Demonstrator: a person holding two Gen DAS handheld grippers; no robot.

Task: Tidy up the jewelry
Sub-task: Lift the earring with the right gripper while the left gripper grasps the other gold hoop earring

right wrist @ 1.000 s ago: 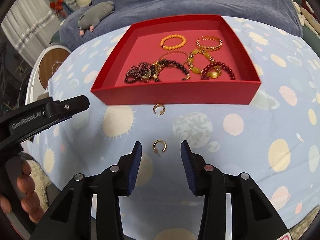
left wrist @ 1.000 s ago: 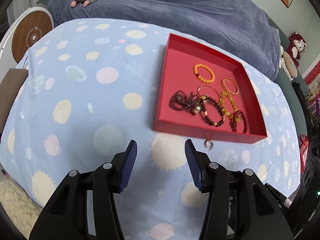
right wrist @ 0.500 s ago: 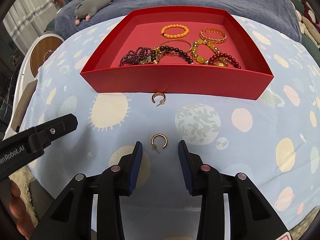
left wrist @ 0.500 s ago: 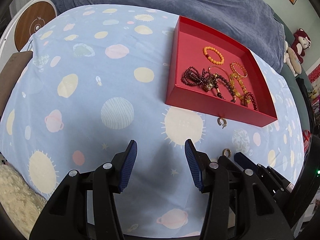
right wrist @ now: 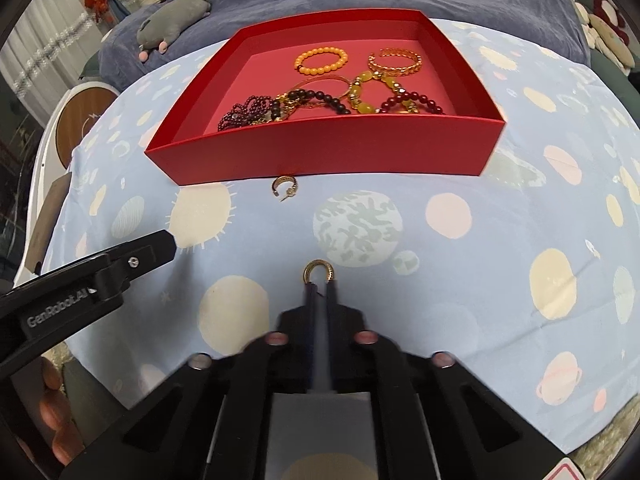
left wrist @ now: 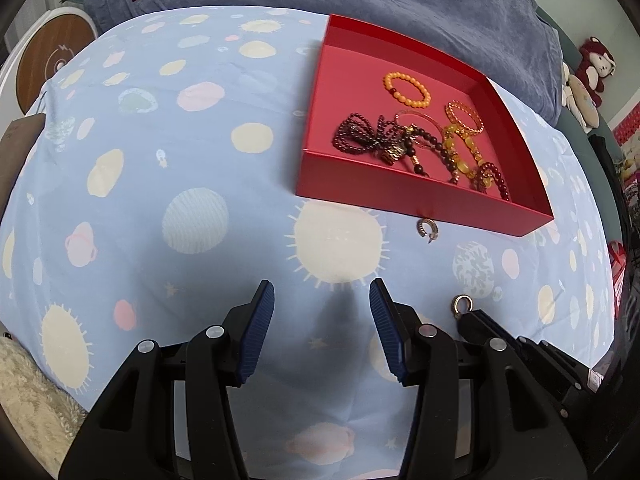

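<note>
Before the red tray [right wrist: 328, 152], right claw [right wrist: 320, 286] pinches a gold earring [right wrist: 318, 270].

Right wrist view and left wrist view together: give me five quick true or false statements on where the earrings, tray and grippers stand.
1. The right gripper is shut on a gold hoop earring. True.
2. A second hoop earring lies inside the red tray. False: it lies on the planet-print sheet, just outside the tray's near wall.
3. The left gripper holds a bracelet. False: its jaws stand apart with nothing between them.
4. An orange bead bracelet lies in the tray, apart from the tangled pile. True.
5. The tray is empty. False: several bracelets lie in it, among them a gold chain bracelet.
</note>
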